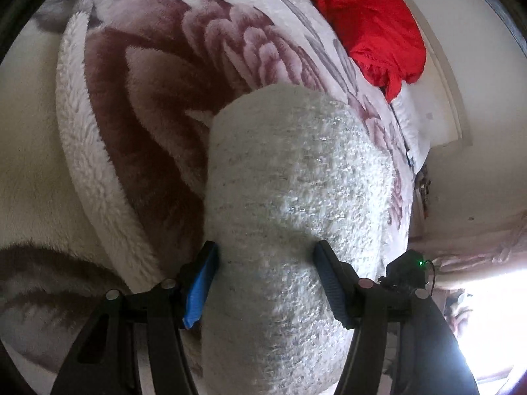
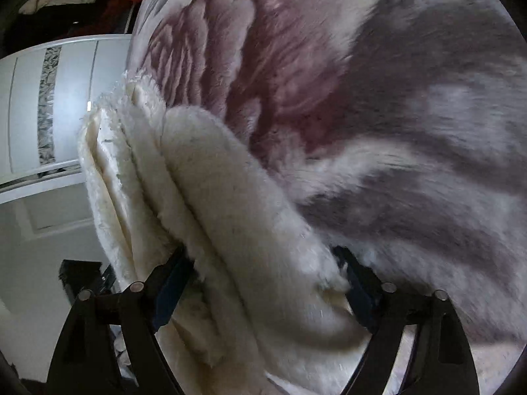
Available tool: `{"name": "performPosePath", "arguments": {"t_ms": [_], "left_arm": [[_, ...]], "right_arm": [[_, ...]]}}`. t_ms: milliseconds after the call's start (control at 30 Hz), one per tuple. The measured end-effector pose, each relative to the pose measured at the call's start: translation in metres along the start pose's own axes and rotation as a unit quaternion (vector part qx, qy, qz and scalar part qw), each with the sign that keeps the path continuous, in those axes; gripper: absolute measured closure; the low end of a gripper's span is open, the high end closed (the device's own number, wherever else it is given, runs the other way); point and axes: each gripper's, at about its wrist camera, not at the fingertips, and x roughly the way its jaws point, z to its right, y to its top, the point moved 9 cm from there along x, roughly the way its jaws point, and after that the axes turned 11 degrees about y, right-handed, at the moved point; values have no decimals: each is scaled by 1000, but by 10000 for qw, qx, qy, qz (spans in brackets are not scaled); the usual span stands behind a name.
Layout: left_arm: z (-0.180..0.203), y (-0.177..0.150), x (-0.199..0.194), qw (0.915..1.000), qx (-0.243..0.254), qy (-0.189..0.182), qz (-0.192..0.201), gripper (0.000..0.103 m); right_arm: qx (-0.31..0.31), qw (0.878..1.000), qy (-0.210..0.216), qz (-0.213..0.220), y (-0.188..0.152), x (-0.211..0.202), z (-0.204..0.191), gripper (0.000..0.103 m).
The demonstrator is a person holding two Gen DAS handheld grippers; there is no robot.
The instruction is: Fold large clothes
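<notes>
The left gripper pinches a thick fold of a white fuzzy garment: its blue pads press into the cloth on both sides, and the fold bulges out ahead of the jaws and runs back between the black arms toward the camera. Under and behind the garment lies a plush blanket with large maroon flowers on a pale ground, its fleecy white edge curling along the left side. At the far right end of the blanket sits a bunched red cloth.

In the right wrist view, the right gripper has its jaws spread wide around a stack of cream fleecy layers. The layers fill the gap between the fingers, with each finger at the edge of the pile, but I cannot tell whether the pads actually press on it. The layers stand on edge, several folds side by side, and lean against the same flowered blanket, which fills the right and far part of that view. To the left, beyond the layers, stands a white wardrobe with a patterned vertical strip.
</notes>
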Motion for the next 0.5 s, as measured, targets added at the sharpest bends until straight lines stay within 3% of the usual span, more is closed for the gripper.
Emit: {"name": "performPosePath", "arguments": {"t_ms": [67, 167, 300, 367, 400, 500], "left_arm": [[-2, 2, -4, 9999, 93, 65, 18, 45], [-8, 4, -7, 9996, 252, 83, -81, 45], [-1, 9, -4, 9950, 907, 7, -416, 45], [1, 8, 1, 9899, 1234, -121, -686, 45], [2, 8, 4, 9876, 1332, -187, -805, 43], [10, 7, 7, 9830, 1524, -391, -951, 43]], "right_arm": [[212, 9995, 215, -73, -6, 5, 0, 52], [683, 9951, 697, 146, -28, -7, -1, 60], [1878, 9671, 1656, 451, -102, -15, 4, 61], [2148, 9589, 1786, 496, -138, -13, 3, 61], [2182, 9597, 1717, 439, -157, -6, 3, 61], [1724, 9769, 1077, 653, -166, -6, 13, 43]]}}
